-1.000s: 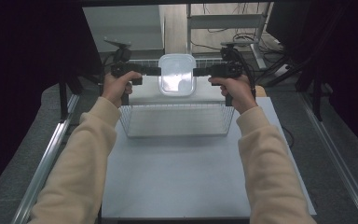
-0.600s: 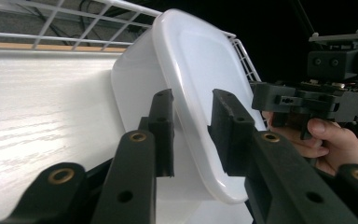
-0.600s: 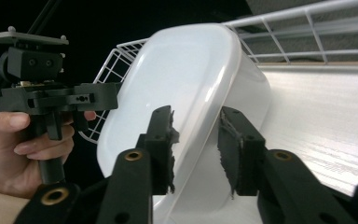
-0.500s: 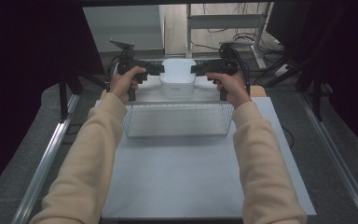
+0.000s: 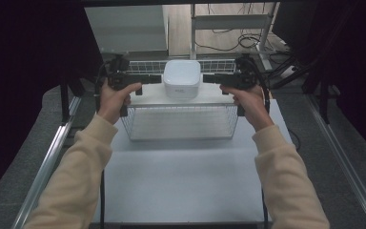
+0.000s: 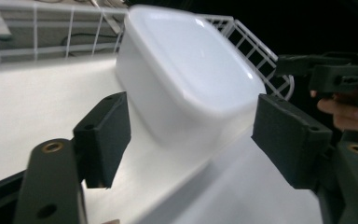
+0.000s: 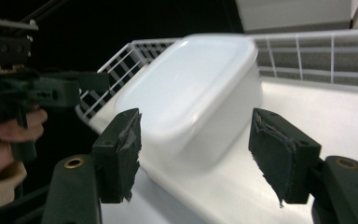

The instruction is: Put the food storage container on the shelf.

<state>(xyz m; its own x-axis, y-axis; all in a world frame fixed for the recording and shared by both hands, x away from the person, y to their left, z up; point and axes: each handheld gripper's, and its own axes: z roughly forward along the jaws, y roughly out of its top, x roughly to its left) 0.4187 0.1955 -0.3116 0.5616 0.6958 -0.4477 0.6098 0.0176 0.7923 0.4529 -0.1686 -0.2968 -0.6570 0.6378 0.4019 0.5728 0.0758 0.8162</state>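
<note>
A white, square plastic container with rounded corners [image 5: 181, 78] sits on the flat white top shelf [image 5: 147, 98] of a white wire-mesh rack [image 5: 181, 121], near the shelf's far edge, just in front of a low wire rail [image 5: 145, 67]. It appears to be mouth-down, its smooth base facing up, though that is hard to settle.

The left gripper [image 5: 155, 78] and the right gripper [image 5: 208, 78] come at it from opposite sides, level with each other — likely so the load is shared and the box stays square between them. In the left gripper view the left gripper [image 6: 191, 133] has its black pads well apart, the container [image 6: 186, 70] standing just beyond them and not pinched. In the right gripper view the right gripper [image 7: 196, 154] is likewise spread wide, its worn pads flanking the near corner of the container [image 7: 200, 88] without touching it.

Judging from this, neither side has a grip; the container rests on the shelf under its own weight. Each gripper's jaws straddle a side of the box — a sensible stance either for closing on its walls or for backing away cleanly.
</note>
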